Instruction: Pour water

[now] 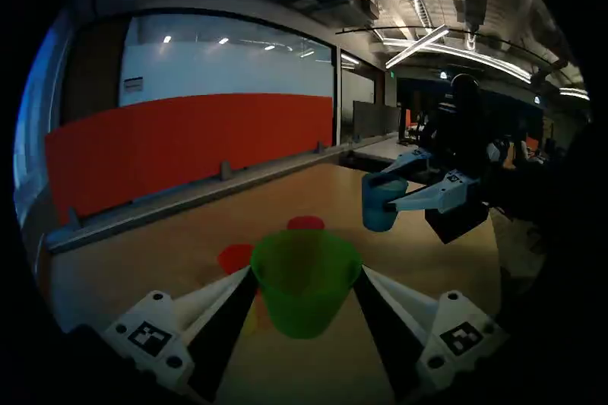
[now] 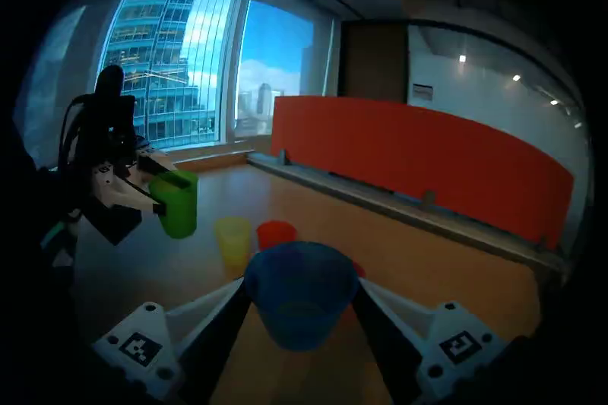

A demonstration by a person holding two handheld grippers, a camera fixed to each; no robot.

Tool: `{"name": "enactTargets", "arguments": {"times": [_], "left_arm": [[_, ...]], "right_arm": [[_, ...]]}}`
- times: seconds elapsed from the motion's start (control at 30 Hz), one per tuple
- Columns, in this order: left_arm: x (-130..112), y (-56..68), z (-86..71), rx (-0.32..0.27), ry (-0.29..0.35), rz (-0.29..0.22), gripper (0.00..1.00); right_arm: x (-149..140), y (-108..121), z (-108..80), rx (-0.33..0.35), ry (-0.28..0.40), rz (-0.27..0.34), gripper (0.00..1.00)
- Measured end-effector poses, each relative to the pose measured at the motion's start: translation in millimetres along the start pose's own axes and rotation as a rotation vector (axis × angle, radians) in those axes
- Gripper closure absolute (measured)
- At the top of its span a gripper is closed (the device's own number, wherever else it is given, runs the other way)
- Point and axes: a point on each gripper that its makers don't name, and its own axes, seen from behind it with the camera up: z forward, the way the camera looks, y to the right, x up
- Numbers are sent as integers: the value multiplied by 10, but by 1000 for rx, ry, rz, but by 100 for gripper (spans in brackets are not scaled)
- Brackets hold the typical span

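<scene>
The left tongs (image 1: 305,272) are clenched on a green cup (image 1: 305,283), one finger against each side of its wall just under the rim. The right tongs (image 2: 300,280) grasp a blue cup (image 2: 300,295) the same way. Seen from the right gripper view, the green cup hangs upright at the far left, clear of the worktop (image 2: 425,268). From the left gripper view, the blue cup hangs at the far right, also upright and lifted. The two cups are well apart, mouths up, and neither is tipped yet, so the pour looks not yet begun.

A yellow cup (image 2: 232,238) and a red cup (image 2: 275,234) stand close side by side on the worktop, between the two held cups and nearer the blue one. An orange partition (image 2: 425,154) runs along the far edge.

Both held cups look like thin, see-through plastic tumblers that taper toward the base. They are probably light and a little springy, and their smooth walls could slide down between the fingers if the squeeze is weak. A hard squeeze could bow the mouth out of round. The hold high on the wall, where the rim stiffens the cup, seems the sound place. It also leaves the lip between the fingers free for pouring. Whether either cup holds water I cannot tell; if one does, its weight will shift toward the lip as it tips.
</scene>
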Motion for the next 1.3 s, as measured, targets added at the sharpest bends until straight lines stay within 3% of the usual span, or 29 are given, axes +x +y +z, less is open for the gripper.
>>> {"name": "enactTargets", "arguments": {"times": [0.4, 1.0, 1.3], "left_arm": [[244, 80, -43, -10, 111, -50, 13], [206, 151, -46, -24, 87, -9, 13], [204, 193, -33, -32, 90, -1, 13]], "right_arm": [[292, 25, -40, -20, 84, 10, 9], [467, 36, -109, -21, 116, -19, 9], [622, 0, -121, -4, 126, -76, 9]]}}
